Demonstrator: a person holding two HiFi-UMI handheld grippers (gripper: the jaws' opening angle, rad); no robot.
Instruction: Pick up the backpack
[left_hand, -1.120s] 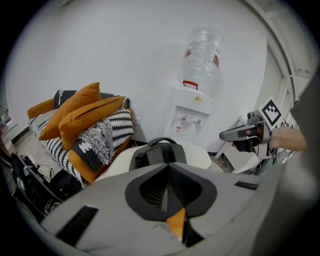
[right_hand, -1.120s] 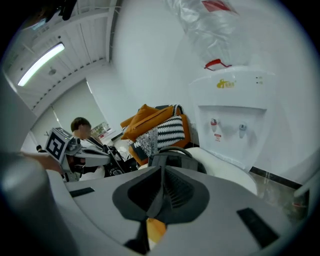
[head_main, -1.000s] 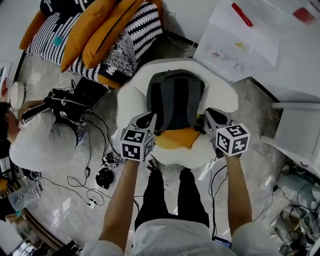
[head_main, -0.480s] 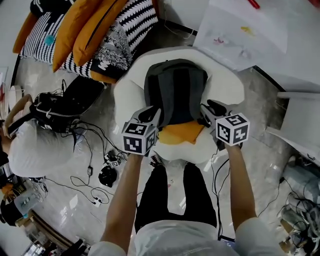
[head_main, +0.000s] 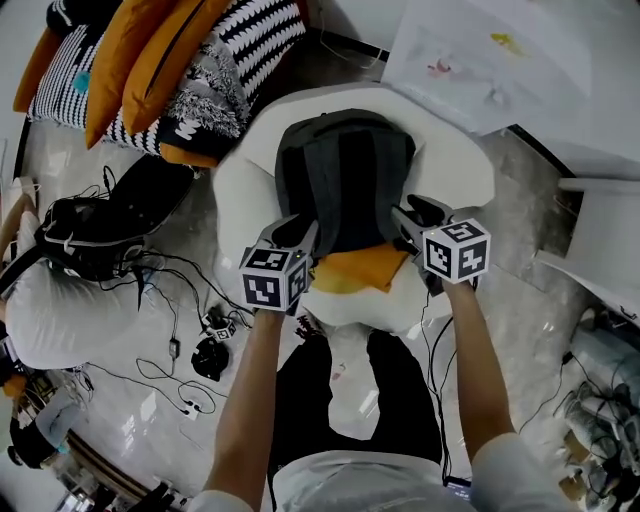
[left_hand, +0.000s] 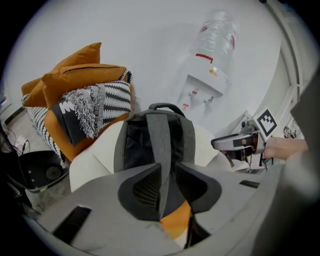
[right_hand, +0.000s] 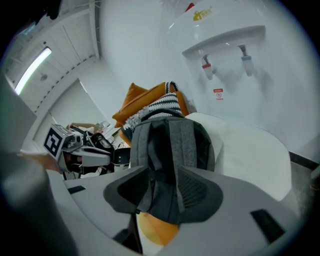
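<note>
The backpack (head_main: 345, 180), dark grey, stands upright on the seat of a white rounded armchair (head_main: 238, 190), its back panel and straps facing the person, its lower edge resting against an orange cushion (head_main: 362, 268) that lies at the front of the seat; the left gripper (head_main: 303, 232) sits at the pack's lower left corner and the right gripper (head_main: 408, 216) at its lower right corner, both angled downward, each held on an outstretched arm; the left gripper's jaws have just been opening and stand apart, with a grey shoulder strap (left_hand: 162, 145) running down through the gap; the strap lies along the inner face of one jaw and clear of the other, so there is no clamp; the right gripper's jaws have likewise just been opening and stand apart, wider than the left pair, with the other strap and the pack's lower body showing between them, not pinched; a carry handle (left_hand: 166, 106) arches over the pack's top; behind the armchair stands a white water dispenser (right_hand: 235, 60) with two taps; to the person's left, striped and orange pillows (head_main: 170, 70) are piled beside the armchair; a black bag (head_main: 95, 235) and loose cables (head_main: 190, 310) lie on the glossy floor (head_main: 120, 400).
</note>
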